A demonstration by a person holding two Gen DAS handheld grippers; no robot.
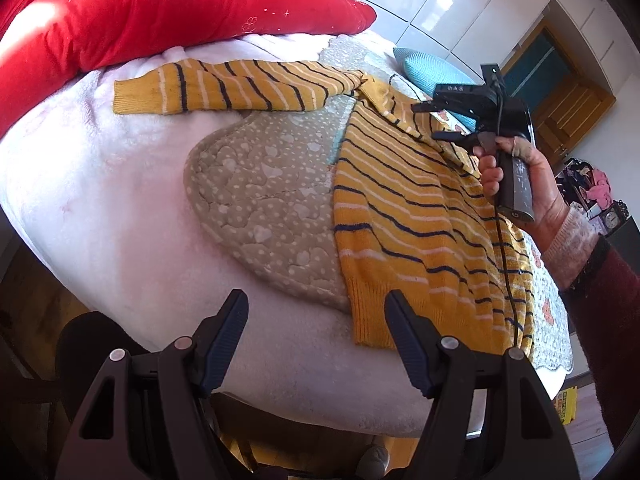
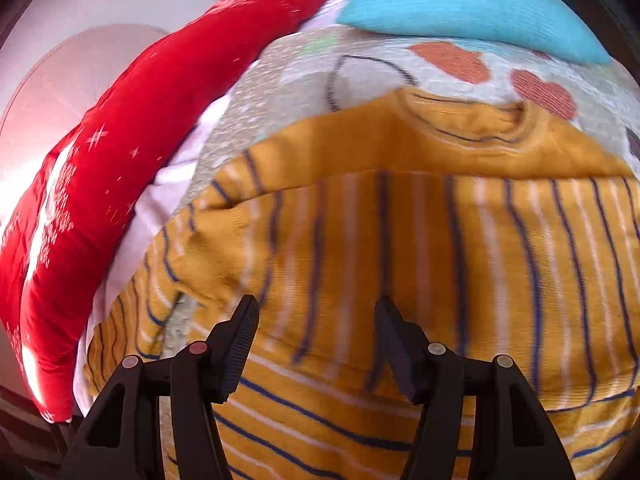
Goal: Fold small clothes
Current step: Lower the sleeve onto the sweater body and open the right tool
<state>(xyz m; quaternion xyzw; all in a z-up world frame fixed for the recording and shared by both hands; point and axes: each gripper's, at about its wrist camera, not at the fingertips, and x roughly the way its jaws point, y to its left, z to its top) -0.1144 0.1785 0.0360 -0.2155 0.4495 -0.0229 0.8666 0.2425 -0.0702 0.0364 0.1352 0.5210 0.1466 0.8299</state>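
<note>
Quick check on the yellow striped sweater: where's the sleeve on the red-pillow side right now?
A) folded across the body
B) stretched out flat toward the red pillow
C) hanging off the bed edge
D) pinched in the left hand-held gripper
B: the sleeve lies extended flat on the white blanket, away from the sweater body, below the red pillow; the left hand-held gripper is open and empty.

My left gripper (image 1: pixel 316 312) points steeply down with its jaws standing apart and nothing between the pads. My right gripper (image 2: pixel 316 320) also tilts down, jaws spread and empty. In the left wrist view my right hand (image 1: pixel 516 184) wraps its black handle, a pale knit cuff and dark red sleeve running back behind it.
</note>
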